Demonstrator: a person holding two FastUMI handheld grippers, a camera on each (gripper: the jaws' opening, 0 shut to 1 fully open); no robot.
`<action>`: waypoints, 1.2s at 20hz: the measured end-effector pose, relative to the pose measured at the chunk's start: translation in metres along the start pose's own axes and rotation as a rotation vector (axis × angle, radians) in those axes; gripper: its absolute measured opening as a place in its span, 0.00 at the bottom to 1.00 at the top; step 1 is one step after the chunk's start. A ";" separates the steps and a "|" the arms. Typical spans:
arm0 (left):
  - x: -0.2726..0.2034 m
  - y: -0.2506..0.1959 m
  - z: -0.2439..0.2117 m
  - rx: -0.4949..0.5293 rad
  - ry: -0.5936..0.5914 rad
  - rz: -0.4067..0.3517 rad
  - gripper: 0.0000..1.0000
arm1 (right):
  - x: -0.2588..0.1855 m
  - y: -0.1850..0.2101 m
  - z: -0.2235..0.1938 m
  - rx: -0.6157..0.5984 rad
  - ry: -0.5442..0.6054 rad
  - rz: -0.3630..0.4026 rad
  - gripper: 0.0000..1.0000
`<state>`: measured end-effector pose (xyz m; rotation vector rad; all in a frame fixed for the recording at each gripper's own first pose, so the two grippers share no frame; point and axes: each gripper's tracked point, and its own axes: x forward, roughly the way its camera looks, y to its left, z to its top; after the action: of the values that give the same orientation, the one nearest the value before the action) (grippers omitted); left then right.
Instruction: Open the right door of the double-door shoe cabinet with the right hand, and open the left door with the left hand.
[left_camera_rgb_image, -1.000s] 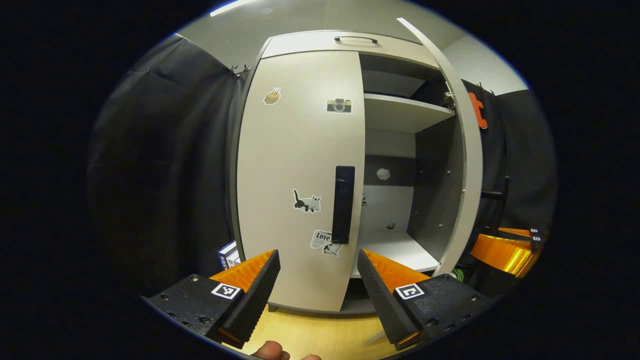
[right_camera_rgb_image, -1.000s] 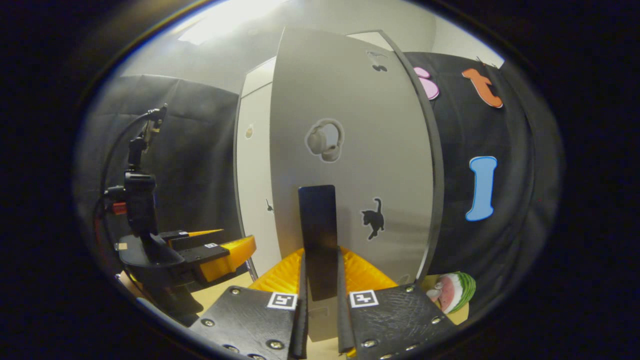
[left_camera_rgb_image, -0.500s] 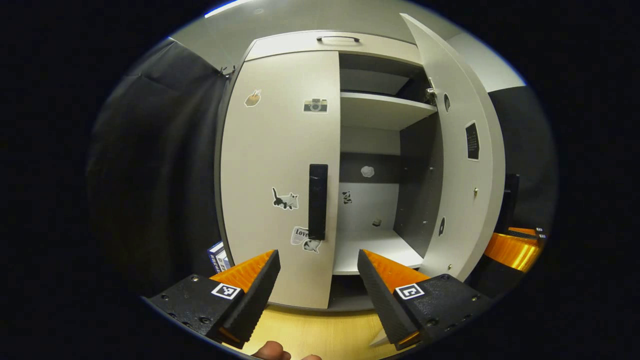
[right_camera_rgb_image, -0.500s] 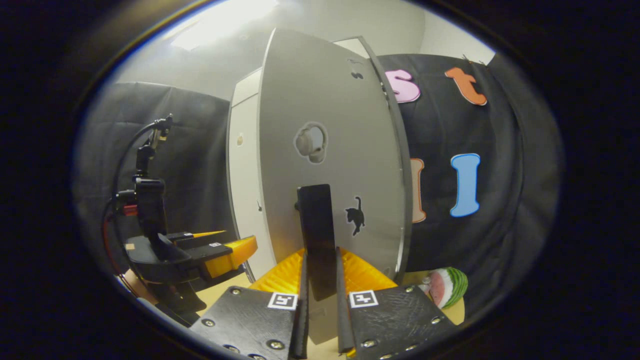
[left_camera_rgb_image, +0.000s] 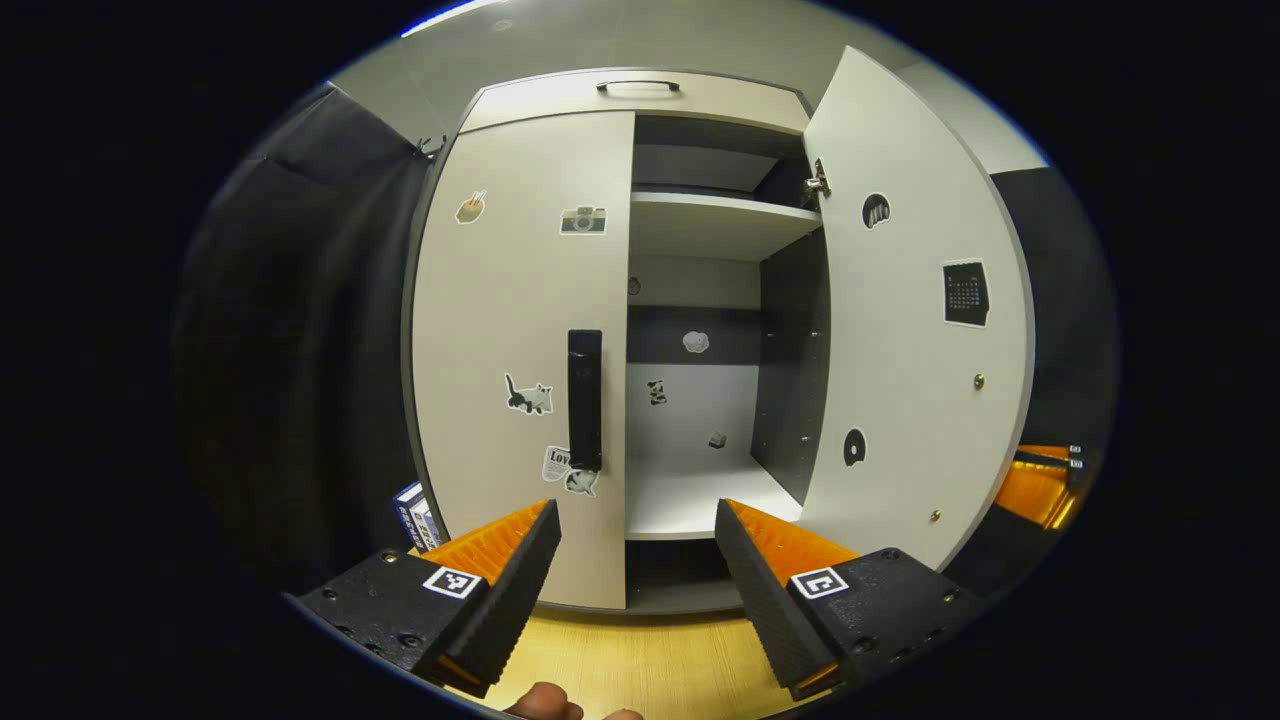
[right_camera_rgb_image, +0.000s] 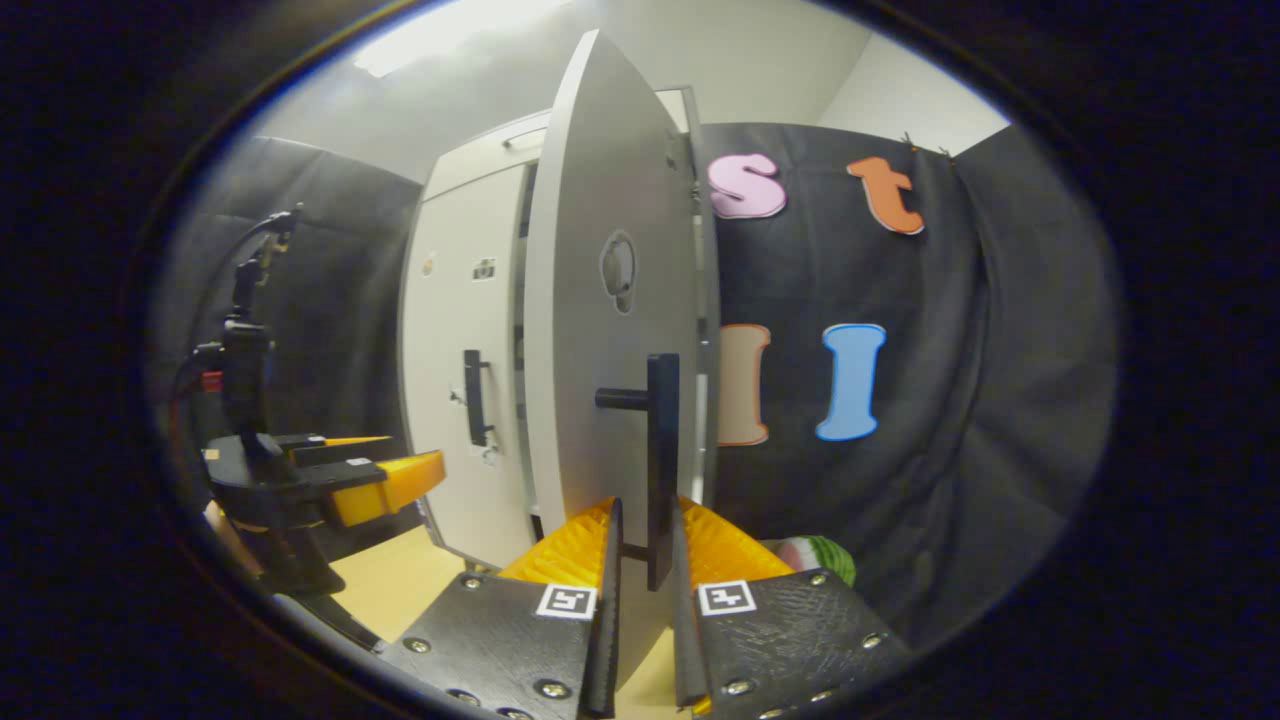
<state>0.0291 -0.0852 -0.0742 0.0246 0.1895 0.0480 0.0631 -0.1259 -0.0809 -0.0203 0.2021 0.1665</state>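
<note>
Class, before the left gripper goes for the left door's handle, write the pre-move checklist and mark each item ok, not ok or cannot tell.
1. Right door swung open, shelves exposed: ok.
2. Right gripper closed on the right door handle, one finger on each side: ok.
3. Left door opened: not ok, it sits flush with the cabinet front.
4. Left gripper open wide enough for the left door handle: ok, fingers spread.
5. Left gripper lined up with that handle: not ok, the handle stands left of the gap's middle and farther off.
6. Path to the handle free: ok, bare wooden floor ahead.

left gripper (left_camera_rgb_image: 637, 525) open, off handle (left_camera_rgb_image: 585, 398) | left door (left_camera_rgb_image: 520, 340) closed | right door (left_camera_rgb_image: 915, 330) open
</note>
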 end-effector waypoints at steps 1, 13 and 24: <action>-0.003 -0.002 0.000 0.000 0.000 -0.010 0.96 | -0.002 -0.016 0.000 0.006 -0.006 -0.035 0.22; -0.016 0.007 -0.003 0.002 0.013 -0.062 0.97 | -0.026 -0.022 0.006 0.078 -0.042 -0.106 0.18; 0.052 0.060 0.016 0.074 -0.009 -0.023 0.97 | -0.028 -0.036 -0.019 0.122 -0.006 -0.257 0.18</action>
<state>0.0804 -0.0227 -0.0668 0.0964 0.1826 0.0179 0.0385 -0.1665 -0.0938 0.0754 0.2011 -0.1019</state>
